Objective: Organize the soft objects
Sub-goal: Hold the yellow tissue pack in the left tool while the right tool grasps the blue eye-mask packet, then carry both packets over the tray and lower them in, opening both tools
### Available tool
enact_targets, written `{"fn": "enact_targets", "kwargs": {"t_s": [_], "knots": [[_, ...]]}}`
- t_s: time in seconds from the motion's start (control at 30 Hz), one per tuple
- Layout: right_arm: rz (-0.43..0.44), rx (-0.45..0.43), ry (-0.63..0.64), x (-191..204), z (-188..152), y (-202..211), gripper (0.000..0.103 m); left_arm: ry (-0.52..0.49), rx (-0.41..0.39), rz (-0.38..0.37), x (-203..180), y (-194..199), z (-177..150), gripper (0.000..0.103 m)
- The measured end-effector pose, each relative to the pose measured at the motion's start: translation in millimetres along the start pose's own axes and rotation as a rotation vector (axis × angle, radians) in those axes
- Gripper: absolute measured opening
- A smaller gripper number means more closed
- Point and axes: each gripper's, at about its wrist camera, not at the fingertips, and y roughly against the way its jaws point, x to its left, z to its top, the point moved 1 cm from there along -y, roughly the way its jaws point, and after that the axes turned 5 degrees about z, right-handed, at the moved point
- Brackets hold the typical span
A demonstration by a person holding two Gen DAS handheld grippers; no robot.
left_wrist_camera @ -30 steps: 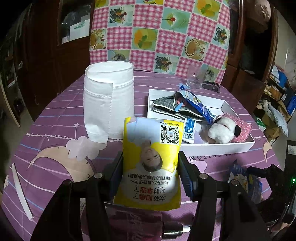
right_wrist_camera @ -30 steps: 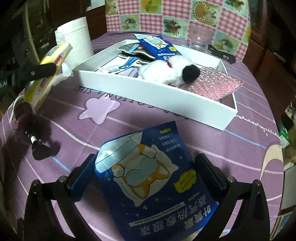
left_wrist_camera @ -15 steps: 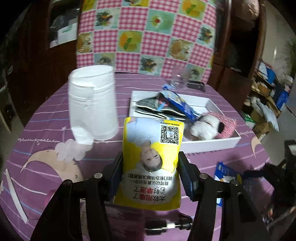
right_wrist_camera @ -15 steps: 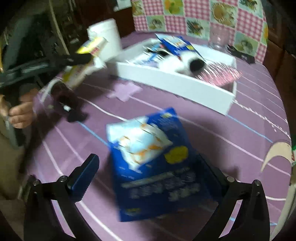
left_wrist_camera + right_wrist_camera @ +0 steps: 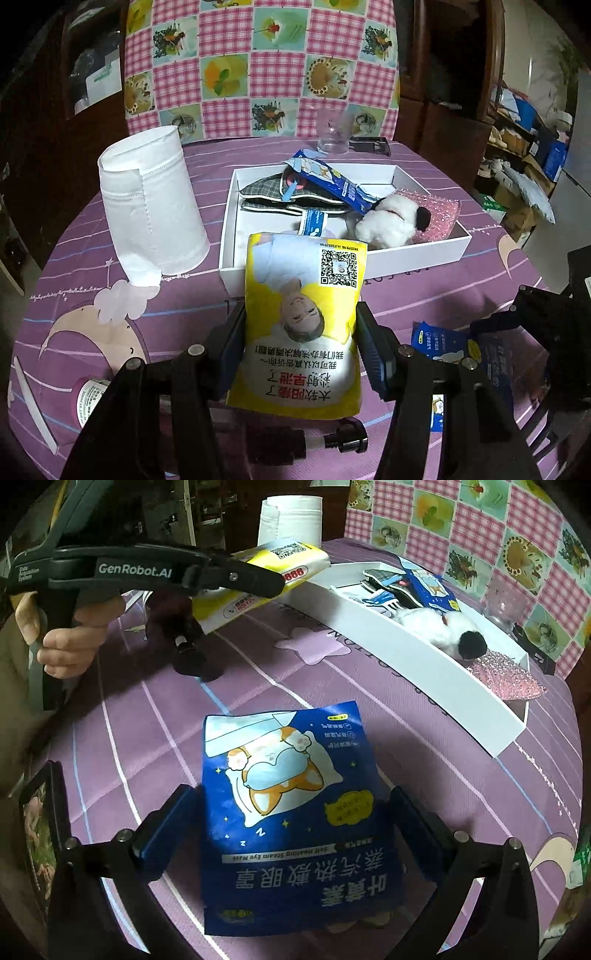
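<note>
Left tongs [image 5: 301, 354] are pinching the yellow pouch [image 5: 303, 321], held just short of the white tray [image 5: 413, 258]. Right tongs [image 5: 295, 834] grip the blue eye-mask pack [image 5: 291, 819] over the counter [image 5: 369, 686], a bit further from that tray.

Counter [image 5: 424, 295] round, under purple cloth printed with moon, clouds, stars. Paper roll [image 5: 151, 206] upright at left, loose end trailing onto cloth. Clear glass [image 5: 334, 136] at far edge; dark flat object [image 5: 371, 144] just beside it. Pink-checked fabric with flower and fruit squares [image 5: 258, 62] draped behind counter. Dark wooden cabinets either side. Cluttered shelves, boxes [image 5: 524, 173] far right. White strip [image 5: 33, 406] near left edge.
</note>
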Motion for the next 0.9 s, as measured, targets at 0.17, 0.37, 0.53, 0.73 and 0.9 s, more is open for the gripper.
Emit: {"fn": "enact_targets", "kwargs": {"t_s": [0.17,0.37,0.53,0.73,0.9], "knots": [[-0.081,0.066,-0.127,-4,6,-3,0.103,-0.003,0.002,0.002,0,-1,0,0.056],[-0.191,0.036,-0.292,-15,8,7,0.072,-0.004,0.004,0.004,0,-2,-1,0.056],[-0.22,0.016,-0.327,-10,9,8,0.063,0.0,0.003,0.001,1,-2,-1,0.056],[-0.196,-0.045,-0.409,-16,4,14,0.056,0.009,-0.021,-0.001,3,1,0,0.056],[-0.134,-0.138,-0.507,-27,6,33,0.056,0.014,-0.075,-0.001,4,10,1,0.056]]}}
